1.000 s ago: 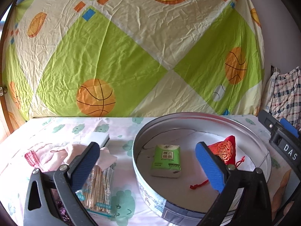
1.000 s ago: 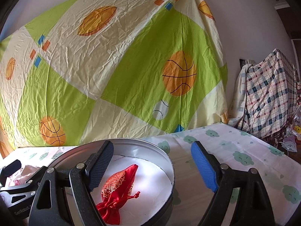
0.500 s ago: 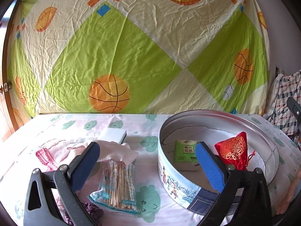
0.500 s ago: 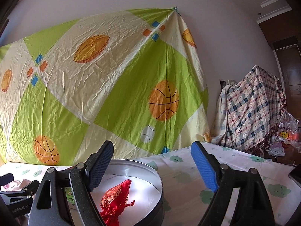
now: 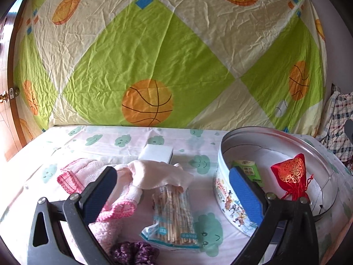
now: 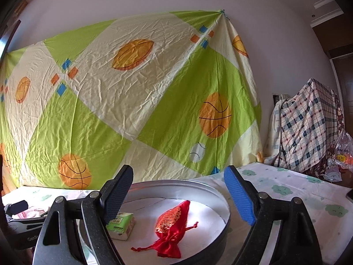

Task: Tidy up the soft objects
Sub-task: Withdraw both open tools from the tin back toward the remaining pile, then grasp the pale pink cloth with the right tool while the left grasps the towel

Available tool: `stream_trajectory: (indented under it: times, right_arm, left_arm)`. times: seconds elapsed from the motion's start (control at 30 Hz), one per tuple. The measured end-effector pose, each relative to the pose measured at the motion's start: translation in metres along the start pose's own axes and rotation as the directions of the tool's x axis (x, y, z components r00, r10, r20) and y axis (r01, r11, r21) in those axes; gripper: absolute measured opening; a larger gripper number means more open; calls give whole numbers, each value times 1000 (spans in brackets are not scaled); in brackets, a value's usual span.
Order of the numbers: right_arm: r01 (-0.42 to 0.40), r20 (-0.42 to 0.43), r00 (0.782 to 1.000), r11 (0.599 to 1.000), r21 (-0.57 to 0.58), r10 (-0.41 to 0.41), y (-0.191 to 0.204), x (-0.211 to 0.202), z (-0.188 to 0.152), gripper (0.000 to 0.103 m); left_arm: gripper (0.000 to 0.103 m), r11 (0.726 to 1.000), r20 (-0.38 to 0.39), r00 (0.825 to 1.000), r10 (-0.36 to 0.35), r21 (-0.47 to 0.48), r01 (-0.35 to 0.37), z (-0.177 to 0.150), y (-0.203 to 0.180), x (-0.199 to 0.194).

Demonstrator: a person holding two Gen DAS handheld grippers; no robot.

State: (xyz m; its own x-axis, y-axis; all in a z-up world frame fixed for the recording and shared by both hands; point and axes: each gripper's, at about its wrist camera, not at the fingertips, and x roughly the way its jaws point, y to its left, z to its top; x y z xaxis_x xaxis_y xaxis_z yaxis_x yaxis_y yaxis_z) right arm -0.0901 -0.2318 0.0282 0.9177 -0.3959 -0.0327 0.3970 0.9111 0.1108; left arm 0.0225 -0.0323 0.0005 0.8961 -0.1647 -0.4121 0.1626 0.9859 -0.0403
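Left wrist view alone shows me the pink cloths (image 5: 123,183), stick packet (image 5: 173,216) and purple scrunchie (image 5: 134,252) on the table's (image 5: 123,141) near edge, under my wide, empty left gripper (image 5: 174,190). My right gripper (image 6: 178,196), also spread empty, faces the round tin (image 6: 217,195). It holds the red pouch (image 6: 171,226) and green tissue pack (image 6: 121,223).

Black claw (image 5: 174,187), blue pads (image 5: 245,196)

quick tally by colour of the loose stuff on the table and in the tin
pink cloths: 2 (knit cloth, pale cloth)
red pouch: 1
green tissue pack: 1
white block: 1
purple scrunchie: 1
bag of sticks: 1
total: 7
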Motion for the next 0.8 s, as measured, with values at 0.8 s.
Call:
stream_trajectory:
  times: [0.8]
  right_arm:
    - [-343, -259, 909, 939, -24, 325, 152, 17, -33, 86]
  left_arm:
    - [103, 924, -29, 956, 291, -252, -289, 13, 152, 3]
